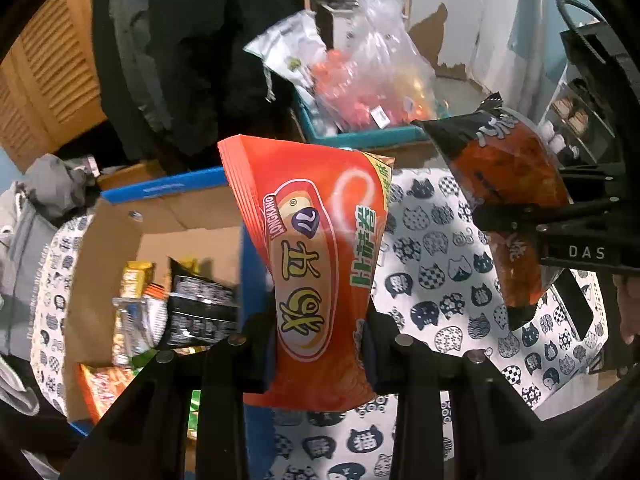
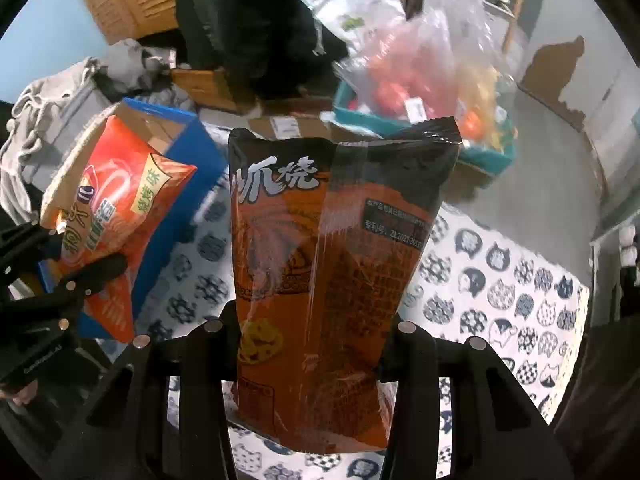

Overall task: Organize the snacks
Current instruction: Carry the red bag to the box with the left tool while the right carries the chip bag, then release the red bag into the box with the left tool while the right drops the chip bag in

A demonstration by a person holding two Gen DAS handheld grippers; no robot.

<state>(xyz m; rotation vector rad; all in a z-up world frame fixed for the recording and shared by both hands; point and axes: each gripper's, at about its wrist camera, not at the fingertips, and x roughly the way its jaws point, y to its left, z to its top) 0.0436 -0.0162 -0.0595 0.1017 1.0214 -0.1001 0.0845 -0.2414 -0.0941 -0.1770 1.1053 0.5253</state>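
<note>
The left gripper (image 1: 320, 344) is clamped on the lower part of an orange snack bag (image 1: 316, 264), its two black fingers (image 1: 224, 368) pressing the packet from either side so that it stands up above them with its crimped top edge uppermost. The right gripper (image 2: 312, 336) is likewise pinching a packet, a dark brown-and-black snack bag (image 2: 336, 280) held near its bottom, upright and tilted slightly. Both packets hang in the air above the cat-print cloth (image 1: 436, 248), clear of it. Taking the blue-edged cardboard box (image 1: 160, 216) as the landmark: the orange bag is just beside its near right corner, and the dark bag is farther to the right of it, well apart from the box. Inside the box lie several other packets (image 1: 200, 308), black, yellow and silver among them. Beyond the box, farther back, a teal bin (image 1: 360, 134) holds a clear plastic bag (image 1: 380, 76) with red and orange contents. To the left of the box sits a heap of grey clothing (image 1: 36, 216).
</note>
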